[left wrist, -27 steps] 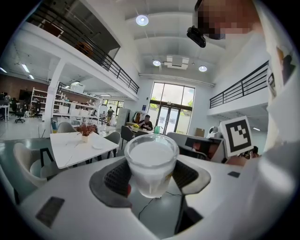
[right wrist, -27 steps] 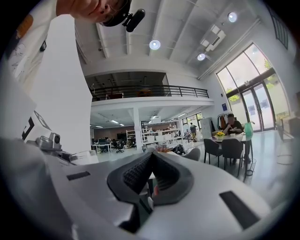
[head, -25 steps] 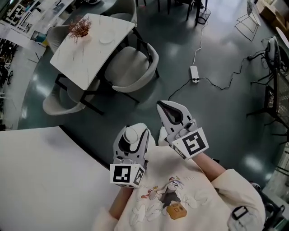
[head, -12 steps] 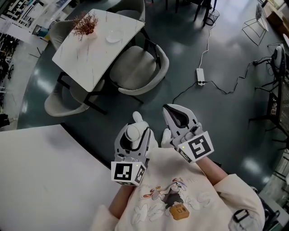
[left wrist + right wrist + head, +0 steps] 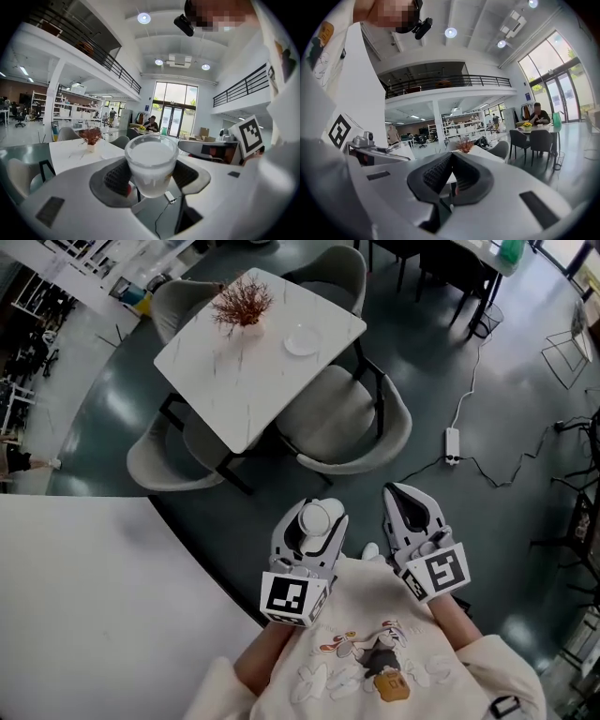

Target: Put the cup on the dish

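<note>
Floor: dark and glossy (image 5: 511, 362), with an open strip between the grippers and the marble table (image 5: 230, 385).
Table edges: its near corner points toward the person. A grey chair (image 5: 349, 423) is tucked against the edge nearest the dish, and another chair (image 5: 157, 454) sits at the left edge.
Dish: small and white (image 5: 302, 339), lying flat near the table's right edge, well apart from the cup.
Plant: a red sprig in a pot (image 5: 242, 306), beside the dish and further in from that edge.
Cup: a frosted tumbler (image 5: 316, 517), upright and over the floor.
Left gripper: (image 5: 150, 180) its pads press the cup's sides, so it is pinching the cup.
Right gripper: (image 5: 451, 173) jaws pressed together with nothing between them, just beside the left gripper.
Floor clutter: a power strip (image 5: 452, 444) and its cable lie to the right of the near chair.
Lower left: a broad white counter (image 5: 84, 615), whose edge runs diagonally past the left gripper.
</note>
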`<state>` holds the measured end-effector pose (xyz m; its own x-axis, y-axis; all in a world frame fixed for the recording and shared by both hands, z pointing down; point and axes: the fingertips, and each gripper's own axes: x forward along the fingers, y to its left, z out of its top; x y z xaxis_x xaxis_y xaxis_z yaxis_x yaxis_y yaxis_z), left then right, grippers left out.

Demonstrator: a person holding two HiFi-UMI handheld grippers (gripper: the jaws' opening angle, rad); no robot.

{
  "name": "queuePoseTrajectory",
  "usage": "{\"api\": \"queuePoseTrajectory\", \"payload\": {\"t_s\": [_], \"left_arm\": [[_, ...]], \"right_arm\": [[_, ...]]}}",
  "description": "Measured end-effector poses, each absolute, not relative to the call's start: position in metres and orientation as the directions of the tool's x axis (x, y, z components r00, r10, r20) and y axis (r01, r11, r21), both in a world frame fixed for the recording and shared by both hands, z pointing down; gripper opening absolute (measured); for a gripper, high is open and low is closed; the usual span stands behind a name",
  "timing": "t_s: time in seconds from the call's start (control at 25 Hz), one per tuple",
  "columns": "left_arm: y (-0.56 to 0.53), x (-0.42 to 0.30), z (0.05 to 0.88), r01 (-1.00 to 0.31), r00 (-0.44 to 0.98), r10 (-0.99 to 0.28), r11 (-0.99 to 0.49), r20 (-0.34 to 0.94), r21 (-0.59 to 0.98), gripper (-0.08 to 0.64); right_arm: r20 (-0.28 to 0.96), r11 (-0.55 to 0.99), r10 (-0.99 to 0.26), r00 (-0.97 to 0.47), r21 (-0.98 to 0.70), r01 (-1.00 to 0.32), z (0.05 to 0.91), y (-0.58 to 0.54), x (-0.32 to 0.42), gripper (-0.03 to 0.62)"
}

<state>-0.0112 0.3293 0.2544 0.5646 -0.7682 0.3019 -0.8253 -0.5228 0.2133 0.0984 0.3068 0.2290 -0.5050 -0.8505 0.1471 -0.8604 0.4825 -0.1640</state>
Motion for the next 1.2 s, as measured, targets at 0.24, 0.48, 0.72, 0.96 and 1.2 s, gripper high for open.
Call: {"api": "queuePoseTrajectory", "payload": {"t_s": [0.24,0.48,0.72,0.96,1.2], "left_arm": [[0.287,-0.057,0.246,-0.835,0.55,-0.788,-0.508,0.277,0.214,0.27],[0.251,-0.102,0.257,-0.84,0.541,-0.789,-0.489,0.292,0.235,0.27],[0.222,-0.122,0.275,-0.807,0.59,-0.74,-0.53,0.323,0.261,0.27],[0.191,-0.119,0.284,-0.779,0.627,-0.706,-0.562,0.329,0.279,0.27],[0.15,-0.11,0.289,-0.774,0.633,-0.705,-0.578,0.32,0.257,0.27]], "right_arm": [[0.132,0.509,-0.841,-0.525,-0.137,-0.85,0.21,0.263,0.053,0.005],[0.137,0.532,-0.825,-0.549,-0.141,-0.835,0.21,0.223,0.003,0.005],[0.18,0.497,-0.837,-0.516,-0.141,-0.856,0.224,0.202,-0.022,0.005],[0.214,0.46,-0.848,-0.484,-0.155,-0.874,0.231,0.182,-0.018,0.005],[0.204,0.453,-0.855,-0.477,-0.152,-0.878,0.241,0.148,-0.009,0.005]]}}
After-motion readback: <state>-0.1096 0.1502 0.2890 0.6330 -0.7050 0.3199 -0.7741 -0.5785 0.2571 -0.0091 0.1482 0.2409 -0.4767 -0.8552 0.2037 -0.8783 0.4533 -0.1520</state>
